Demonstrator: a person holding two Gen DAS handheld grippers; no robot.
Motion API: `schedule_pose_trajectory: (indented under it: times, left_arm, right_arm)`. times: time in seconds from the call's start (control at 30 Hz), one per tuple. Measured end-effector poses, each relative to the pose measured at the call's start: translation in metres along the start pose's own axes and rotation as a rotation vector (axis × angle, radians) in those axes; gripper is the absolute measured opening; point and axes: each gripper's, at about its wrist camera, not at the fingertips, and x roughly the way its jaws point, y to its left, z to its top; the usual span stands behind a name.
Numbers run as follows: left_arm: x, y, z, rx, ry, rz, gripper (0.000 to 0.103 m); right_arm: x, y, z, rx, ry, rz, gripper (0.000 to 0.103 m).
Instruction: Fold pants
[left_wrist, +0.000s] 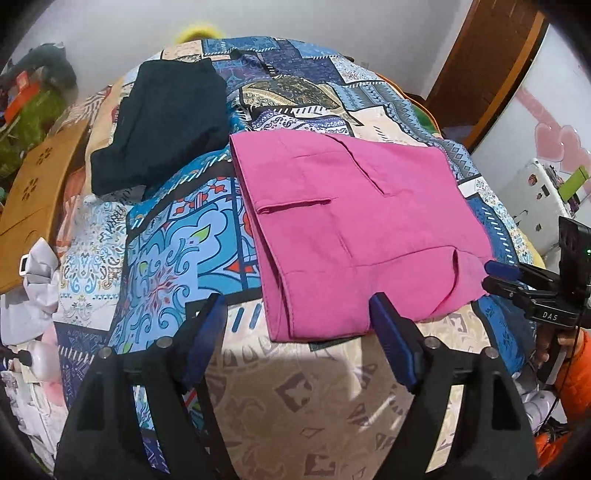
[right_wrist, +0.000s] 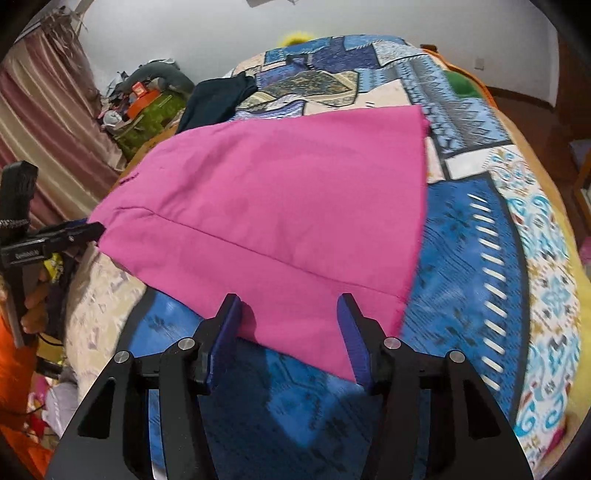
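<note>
Left wrist cam sits low over the near edge of the bed with the blue patchwork-print cover (left_wrist: 173, 236), looking forward and down between its own black-and-blue fingers (left_wrist: 391, 332). It is close on the near-left corner of the folded magenta pants (left_wrist: 343, 229). Right wrist cam is mounted the same way, farther right, close on the pants' (right_wrist: 280, 206) near-right hem. Both views share the pants, the bedcover (right_wrist: 469, 236), the dark navy folded garment (left_wrist: 166, 122) (right_wrist: 218, 99) and the white far wall (left_wrist: 295, 18) (right_wrist: 221, 29). Each sees the other gripper at its side edge.
</note>
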Motion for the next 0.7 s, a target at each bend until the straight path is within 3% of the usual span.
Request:
schedule_pose_trajectory:
  times: [0.2,0.33,0.57,0.7]
  left_arm:
    - [-0.007,-0.002,0.003,0.002,0.011,0.014,0.080]
    - [-0.019,-0.003,0.014,0.021,-0.014,0.052,0.080]
    - [-0.022,0.012,0.060,-0.030,-0.063,0.069,0.080]
    - [-0.003,0.025,0.089,-0.080,-0.043,0.053,0.080]
  right_arm:
    - [-0.011,-0.012,0.001,0.026,0.010,-0.054,0.047]
    - [-0.032,-0.025,0.011,0.059,-0.057,-0.077,0.050]
    - [-0.058,-0.047,0.051,0.073,-0.179,-0.109,0.050]
    - [-0.054,-0.055,0.074,0.073,-0.216,-0.119,0.050]
